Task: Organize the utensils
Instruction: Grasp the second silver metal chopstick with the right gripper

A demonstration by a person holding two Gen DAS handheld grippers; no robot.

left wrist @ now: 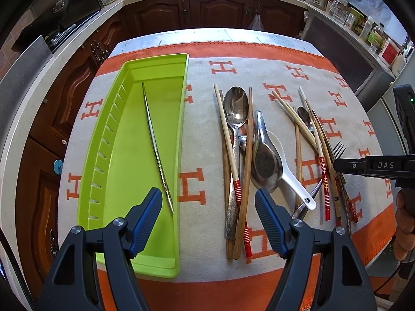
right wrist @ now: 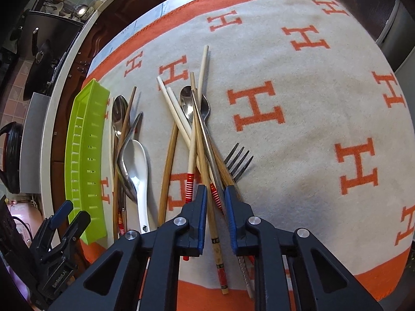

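A lime-green tray point(left wrist: 114, 171) lies at the left of the cloth with one metal chopstick point(left wrist: 155, 145) inside. My left gripper point(left wrist: 207, 191) hangs open above the tray's right wall and holds nothing. Two heaps of utensils lie to the right: a steel spoon point(left wrist: 236, 106), a white ceramic spoon point(left wrist: 293, 178), a fork point(right wrist: 238, 160) and several chopsticks. My right gripper point(right wrist: 215, 188) is down in the right heap. Its pads are nearly together, with a bamboo chopstick point(right wrist: 211, 215) and a metal chopstick point(right wrist: 206, 129) pinched between them.
An orange-and-cream cloth point(right wrist: 311, 77) with H marks covers the table, with bare cloth to the right of the fork. Dark wooden cabinets point(left wrist: 215, 10) and a cluttered counter stand behind. A hand point(left wrist: 404, 223) holds the right gripper at the right edge.
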